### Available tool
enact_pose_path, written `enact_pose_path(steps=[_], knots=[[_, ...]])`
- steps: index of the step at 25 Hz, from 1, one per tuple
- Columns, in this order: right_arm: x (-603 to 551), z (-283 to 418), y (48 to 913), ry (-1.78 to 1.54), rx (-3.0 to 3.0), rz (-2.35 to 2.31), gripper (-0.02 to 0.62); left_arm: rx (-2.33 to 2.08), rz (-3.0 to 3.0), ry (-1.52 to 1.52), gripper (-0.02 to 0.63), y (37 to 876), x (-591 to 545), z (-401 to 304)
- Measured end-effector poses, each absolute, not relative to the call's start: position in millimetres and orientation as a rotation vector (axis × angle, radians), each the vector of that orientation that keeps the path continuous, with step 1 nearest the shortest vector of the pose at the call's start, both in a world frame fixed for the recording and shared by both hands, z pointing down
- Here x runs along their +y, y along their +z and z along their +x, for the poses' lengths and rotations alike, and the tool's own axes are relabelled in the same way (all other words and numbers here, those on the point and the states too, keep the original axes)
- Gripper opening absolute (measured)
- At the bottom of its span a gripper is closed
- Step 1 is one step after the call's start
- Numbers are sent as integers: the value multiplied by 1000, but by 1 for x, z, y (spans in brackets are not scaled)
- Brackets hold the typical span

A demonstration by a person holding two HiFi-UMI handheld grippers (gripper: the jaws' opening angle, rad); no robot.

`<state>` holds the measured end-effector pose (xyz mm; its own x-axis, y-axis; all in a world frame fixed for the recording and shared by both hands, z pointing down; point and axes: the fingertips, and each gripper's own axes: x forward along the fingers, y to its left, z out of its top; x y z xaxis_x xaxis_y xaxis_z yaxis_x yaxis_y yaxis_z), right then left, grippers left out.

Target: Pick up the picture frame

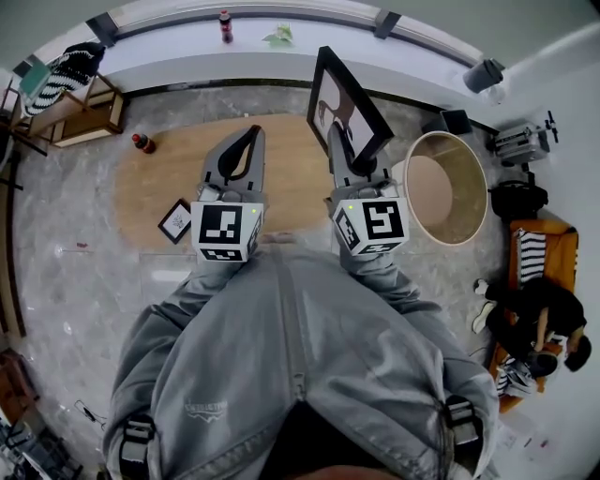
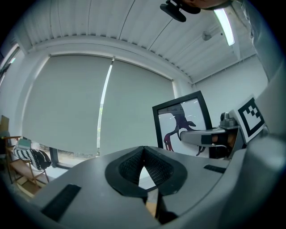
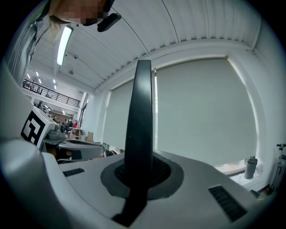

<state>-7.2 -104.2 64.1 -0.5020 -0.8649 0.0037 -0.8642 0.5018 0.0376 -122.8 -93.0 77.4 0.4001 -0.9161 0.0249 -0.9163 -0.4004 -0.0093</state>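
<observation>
A black picture frame [image 1: 345, 103] with a white print stands upright in the air above the wooden table [image 1: 169, 178], held by its lower edge. My right gripper [image 1: 343, 155] is shut on that edge; in the right gripper view the frame's dark edge [image 3: 139, 134] rises straight up between the pads. The frame also shows in the left gripper view [image 2: 182, 123], off to the right. My left gripper [image 1: 242, 150] hovers beside it, shut, with nothing between its pads [image 2: 144, 167]. A second small black frame [image 1: 175, 220] lies flat on the table at the left.
A dark red-capped bottle [image 1: 142, 142] stands on the table's far left. A round wooden table [image 1: 448, 187] stands to the right. A white sill [image 1: 281, 56] carries a bottle [image 1: 225, 25]. A person [image 1: 534, 323] sits at the right. A wooden chair [image 1: 75, 103] stands far left.
</observation>
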Motion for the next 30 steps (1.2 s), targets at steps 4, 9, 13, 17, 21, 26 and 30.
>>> enact_pose_path(steps=[4, 9, 13, 17, 21, 26, 30], knots=[[-99, -12, 62, -81, -2704, 1551, 37, -1727, 2626, 26, 18, 76, -89, -125], [-100, -12, 61, -105, -2701, 1539, 37, -1724, 2634, 21, 18, 73, -90, -119], [-98, -12, 66, -91, -2695, 1555, 37, -1725, 2631, 16, 18, 75, -88, -120], [-96, -11, 70, -83, -2693, 1560, 37, -1721, 2634, 24, 18, 79, -85, -120], [-96, -14, 69, -82, -2701, 1543, 37, -1714, 2630, 35, 18, 80, -86, -119], [-96, -16, 73, -67, -2705, 1534, 37, -1710, 2626, 44, 18, 83, -87, -120], [-97, -11, 78, -49, -2703, 1529, 37, -1701, 2624, 46, 18, 86, -88, -115]])
